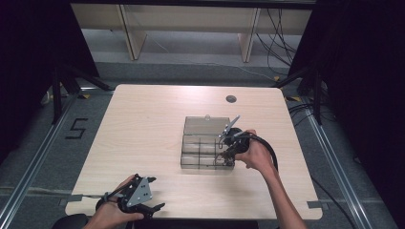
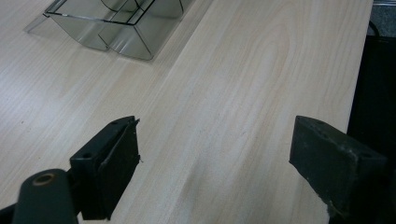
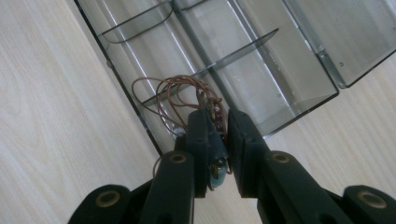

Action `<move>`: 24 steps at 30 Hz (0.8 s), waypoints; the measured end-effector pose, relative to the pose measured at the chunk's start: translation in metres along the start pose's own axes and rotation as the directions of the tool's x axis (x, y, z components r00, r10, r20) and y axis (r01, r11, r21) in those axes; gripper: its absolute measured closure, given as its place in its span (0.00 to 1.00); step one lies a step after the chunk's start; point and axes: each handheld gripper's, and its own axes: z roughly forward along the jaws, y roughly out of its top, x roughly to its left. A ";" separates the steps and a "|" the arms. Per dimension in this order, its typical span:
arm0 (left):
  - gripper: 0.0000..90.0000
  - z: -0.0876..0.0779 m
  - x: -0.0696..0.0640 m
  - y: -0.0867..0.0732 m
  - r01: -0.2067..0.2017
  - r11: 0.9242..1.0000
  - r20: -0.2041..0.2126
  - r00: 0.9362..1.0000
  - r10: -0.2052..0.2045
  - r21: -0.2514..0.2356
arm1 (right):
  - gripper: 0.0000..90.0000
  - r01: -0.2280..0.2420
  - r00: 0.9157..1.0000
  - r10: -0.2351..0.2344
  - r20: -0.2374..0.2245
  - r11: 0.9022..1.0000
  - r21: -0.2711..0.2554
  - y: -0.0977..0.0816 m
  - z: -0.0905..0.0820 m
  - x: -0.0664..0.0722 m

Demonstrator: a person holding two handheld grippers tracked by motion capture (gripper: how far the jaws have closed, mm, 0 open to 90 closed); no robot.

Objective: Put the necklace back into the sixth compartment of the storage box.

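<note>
Right gripper (image 3: 217, 123) jaws pinching a coiled brown wire bundle (image 3: 177, 100) over a clear compartment box (image 1: 208, 149), left gripper (image 2: 215, 163) jaws spread above the bare bench (image 1: 143, 129)

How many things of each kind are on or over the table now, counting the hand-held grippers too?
Hand-held grippers: 2, the left hand-held gripper and the right hand-held gripper
Clear compartment box: 1
Bundle of thin brown cord: 1
Total: 4

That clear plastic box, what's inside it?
The clear box holds thin dividers and a coil of brown cord, pinched by the right gripper. Its jaws cover the cord's end.
</note>
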 end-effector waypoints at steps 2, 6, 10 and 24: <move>0.17 -0.001 0.000 0.000 -0.002 1.000 -0.003 1.000 0.002 0.008 | 0.89 -0.013 1.000 0.013 -0.004 1.000 0.006 0.000 0.002 0.001; 0.17 -0.001 0.001 0.000 -0.008 1.000 -0.002 1.000 0.008 0.004 | 0.89 0.008 1.000 -0.008 -0.014 1.000 0.018 0.000 0.008 -0.001; 0.17 -0.001 0.001 0.000 -0.010 1.000 -0.009 1.000 0.010 0.011 | 0.89 -0.013 1.000 0.014 -0.024 0.999 0.038 0.001 0.014 0.001; 0.17 -0.001 0.000 0.000 -0.011 1.000 -0.010 1.000 0.012 0.014 | 0.89 0.007 0.998 -0.003 -0.069 0.998 0.055 0.007 0.032 0.000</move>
